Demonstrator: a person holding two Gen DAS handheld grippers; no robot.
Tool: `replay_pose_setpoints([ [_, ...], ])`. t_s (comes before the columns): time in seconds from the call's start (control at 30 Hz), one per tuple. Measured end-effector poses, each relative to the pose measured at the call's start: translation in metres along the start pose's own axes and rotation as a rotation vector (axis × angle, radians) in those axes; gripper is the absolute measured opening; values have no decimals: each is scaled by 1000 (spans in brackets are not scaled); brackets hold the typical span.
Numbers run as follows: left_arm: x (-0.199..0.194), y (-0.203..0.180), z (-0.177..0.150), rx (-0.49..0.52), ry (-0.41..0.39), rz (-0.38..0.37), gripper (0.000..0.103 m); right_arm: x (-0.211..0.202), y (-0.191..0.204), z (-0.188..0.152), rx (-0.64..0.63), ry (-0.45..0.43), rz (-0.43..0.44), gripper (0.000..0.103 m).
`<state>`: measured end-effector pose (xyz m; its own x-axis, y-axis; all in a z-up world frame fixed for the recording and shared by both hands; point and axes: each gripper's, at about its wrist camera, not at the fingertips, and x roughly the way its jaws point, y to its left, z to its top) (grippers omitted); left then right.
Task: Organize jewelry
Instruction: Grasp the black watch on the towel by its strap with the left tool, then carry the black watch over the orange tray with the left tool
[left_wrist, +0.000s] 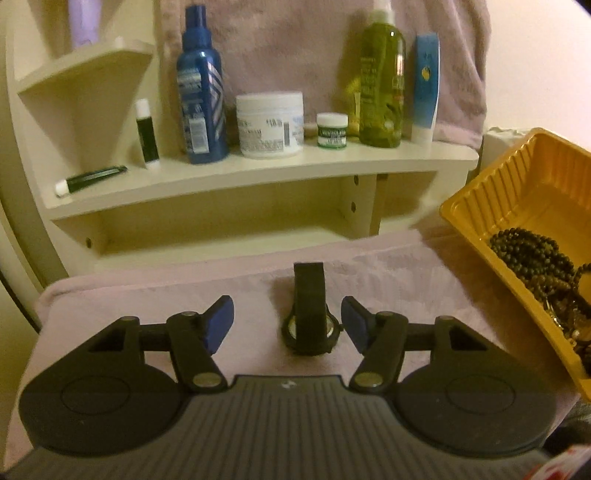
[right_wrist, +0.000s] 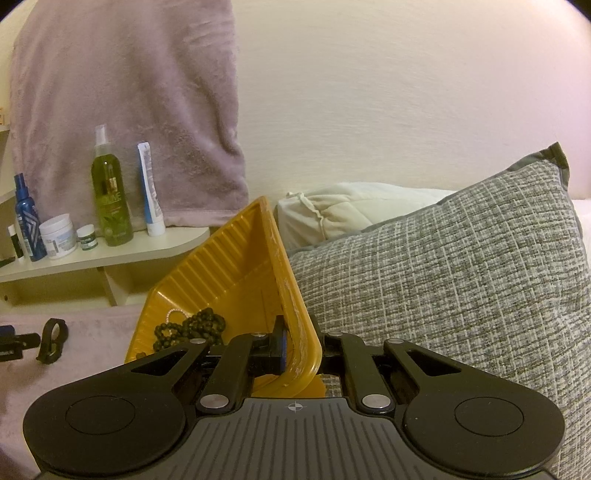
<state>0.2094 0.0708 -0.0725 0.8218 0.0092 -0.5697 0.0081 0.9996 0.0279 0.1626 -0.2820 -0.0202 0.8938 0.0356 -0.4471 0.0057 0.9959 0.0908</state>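
Note:
A black wristwatch (left_wrist: 310, 317) lies on the pink towel (left_wrist: 147, 295), its strap looped upward. My left gripper (left_wrist: 288, 321) is open around it, with the blue pads (left_wrist: 221, 321) on either side and the right one close to the watch case. My right gripper (right_wrist: 291, 354) is shut on the rim of a yellow plastic tray (right_wrist: 291, 295) and holds it tilted. Dark bead strands (right_wrist: 192, 328) and a small pearl loop (right_wrist: 176, 314) lie in the tray. The right wrist view shows the watch (right_wrist: 53, 339) at far left. In the left wrist view the tray (left_wrist: 517, 192) and beads (left_wrist: 535, 254) are at the right.
A cream shelf (left_wrist: 258, 170) behind the towel holds a blue bottle (left_wrist: 201, 96), a white jar (left_wrist: 269, 123), a small green-labelled jar (left_wrist: 332, 129), a green spray bottle (left_wrist: 380, 85), a blue-white tube (left_wrist: 426, 88) and lip balms. A grey woven pillow (right_wrist: 461, 277) is right of the tray.

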Motion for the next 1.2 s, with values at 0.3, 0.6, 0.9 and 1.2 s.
replay_pose_setpoints([
  [0.3, 19, -8, 2, 24, 21, -16, 46, -1, -1, -2, -2, 3, -4, 9],
  [0.6, 32, -14, 7, 52, 43, -26, 26, -1, -1, -2, -3, 5, -5, 9],
  [0.9, 26, -12, 9, 58, 61, -35, 19, -1, -2, -2, -2, 5, -4, 9],
  [1.2, 7, -10, 15, 61, 47, -29, 19, -1, -1, -1, -2, 3, -2, 9],
])
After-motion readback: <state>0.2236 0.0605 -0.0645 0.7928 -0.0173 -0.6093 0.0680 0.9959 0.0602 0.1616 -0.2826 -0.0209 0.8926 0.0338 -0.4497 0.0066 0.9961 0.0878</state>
